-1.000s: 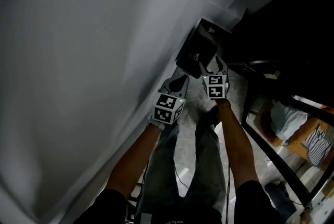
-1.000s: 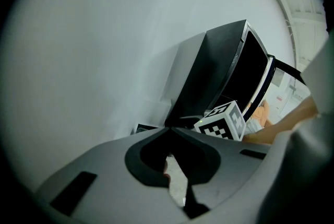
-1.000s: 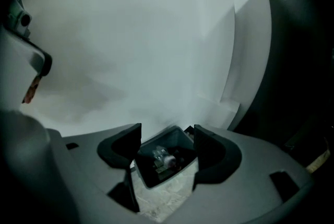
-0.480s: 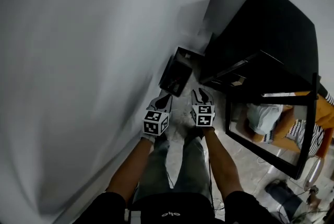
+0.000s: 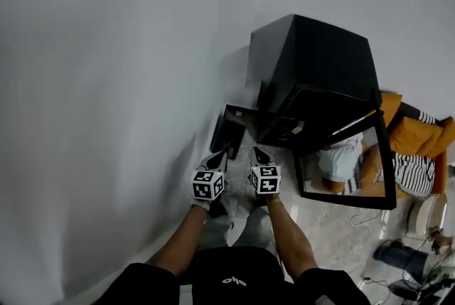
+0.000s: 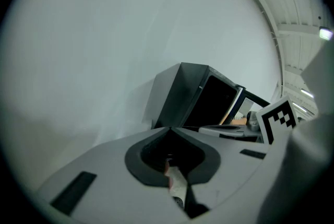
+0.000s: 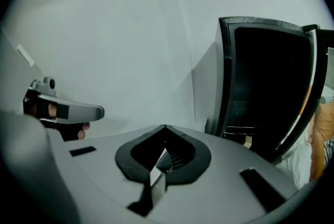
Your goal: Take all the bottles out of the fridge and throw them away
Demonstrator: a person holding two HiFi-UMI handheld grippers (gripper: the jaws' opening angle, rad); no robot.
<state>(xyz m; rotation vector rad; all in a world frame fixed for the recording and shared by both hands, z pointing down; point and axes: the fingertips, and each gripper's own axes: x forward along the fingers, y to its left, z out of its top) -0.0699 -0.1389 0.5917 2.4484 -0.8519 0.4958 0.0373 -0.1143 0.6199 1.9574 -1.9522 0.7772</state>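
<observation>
The black fridge (image 5: 320, 69) stands against the white wall with its glass door (image 5: 348, 172) swung open. Its inside is dark and no bottle shows in any view. A black bin (image 5: 229, 131) sits on the floor left of the fridge. Held side by side above the floor just short of the bin, my left gripper (image 5: 217, 156) and right gripper (image 5: 261, 154) are both shut and empty. The right jaws have just been closing with nothing between them. The left gripper (image 6: 169, 129) faces the fridge (image 6: 201, 97). The right gripper (image 7: 165, 126) looks at the fridge's open front (image 7: 266, 82).
A white wall (image 5: 106, 83) fills the left side. Orange and striped fabric (image 5: 412, 154) lies right of the fridge door. Cables (image 5: 370, 218) and dark items (image 5: 394, 254) lie on the floor at the lower right. My legs stand below the grippers.
Both grippers have risen away from the bin. The right jaws stood open over the bin and are now shut. The whole fridge has come into the head view.
</observation>
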